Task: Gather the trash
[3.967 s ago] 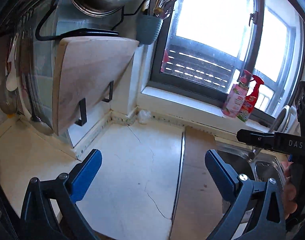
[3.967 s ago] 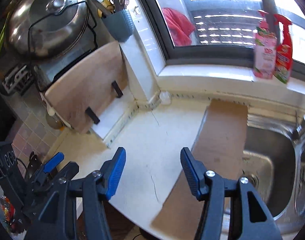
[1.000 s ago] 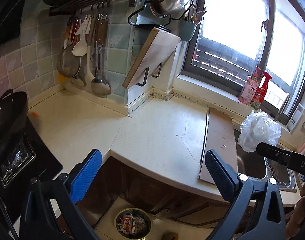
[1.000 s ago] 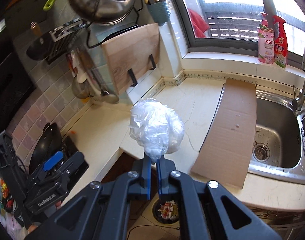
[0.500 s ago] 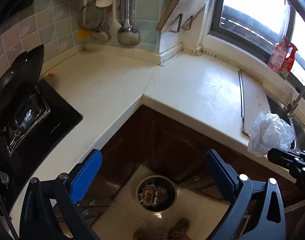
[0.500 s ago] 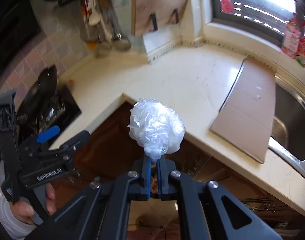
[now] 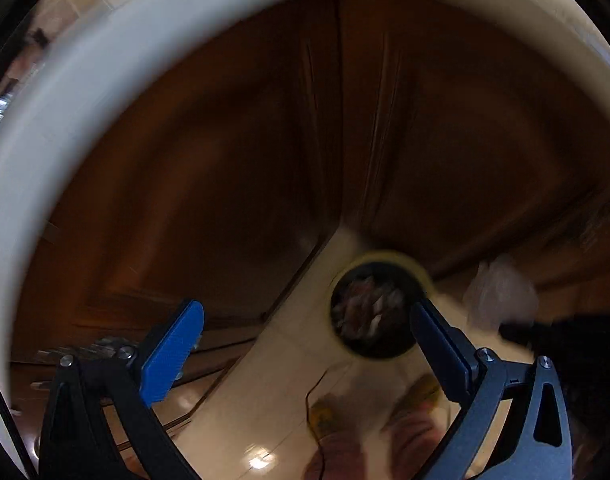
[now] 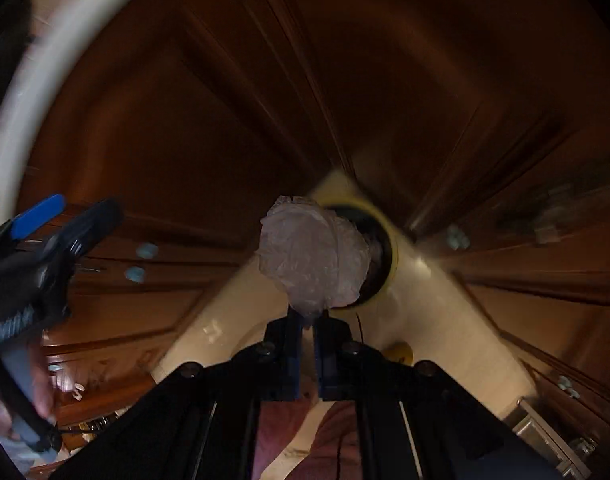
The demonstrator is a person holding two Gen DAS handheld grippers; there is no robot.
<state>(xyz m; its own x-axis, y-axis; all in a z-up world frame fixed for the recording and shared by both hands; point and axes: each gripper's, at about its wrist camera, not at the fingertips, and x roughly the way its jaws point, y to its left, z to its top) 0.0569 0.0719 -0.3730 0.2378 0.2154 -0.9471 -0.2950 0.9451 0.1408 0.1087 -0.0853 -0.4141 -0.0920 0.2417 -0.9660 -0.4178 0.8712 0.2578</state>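
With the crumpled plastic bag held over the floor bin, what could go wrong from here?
1. The trash bin has a small opening, and the plastic bag covers part of it in the right wrist view; released off-centre, the bag may land on the floor.
2. The bin already looks quite full, so the light bag might roll off.
3. Both views are blurred, so aiming is uncertain.
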